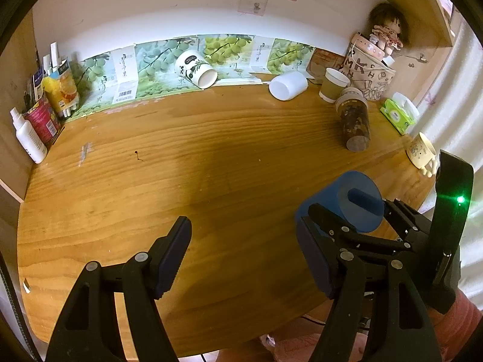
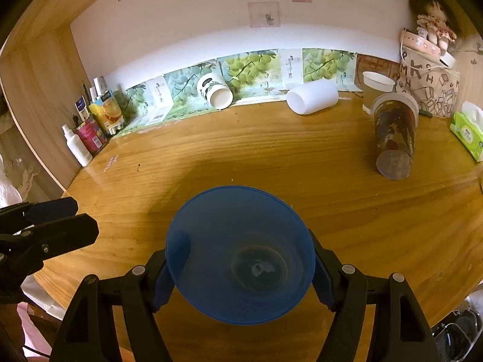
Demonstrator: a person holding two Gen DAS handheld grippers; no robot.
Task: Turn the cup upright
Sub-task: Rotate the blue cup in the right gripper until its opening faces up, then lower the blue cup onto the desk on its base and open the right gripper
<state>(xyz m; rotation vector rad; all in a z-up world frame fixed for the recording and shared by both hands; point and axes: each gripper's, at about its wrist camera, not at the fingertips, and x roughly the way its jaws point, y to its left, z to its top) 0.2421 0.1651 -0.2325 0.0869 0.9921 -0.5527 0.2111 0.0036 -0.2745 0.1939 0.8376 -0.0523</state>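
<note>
A blue plastic cup (image 2: 241, 256) is clamped between the pads of my right gripper (image 2: 241, 280), its open mouth facing the right wrist camera and tilted up. In the left wrist view the same blue cup (image 1: 353, 202) shows at the right, held above the wooden table (image 1: 211, 157) by the right gripper (image 1: 356, 226). My left gripper (image 1: 244, 253) is open and empty over the table's front part, to the left of the cup. It shows at the left edge of the right wrist view (image 2: 45, 226).
Several cups lie on their sides at the back: a panda-print cup (image 2: 215, 91), a white cup (image 2: 312, 96), a dark patterned cup (image 2: 394, 138). A brown paper cup (image 2: 375, 89) stands upright. Bottles (image 2: 78, 144) stand at left, a tissue pack (image 2: 468, 132) and a bag (image 2: 428, 87) at right.
</note>
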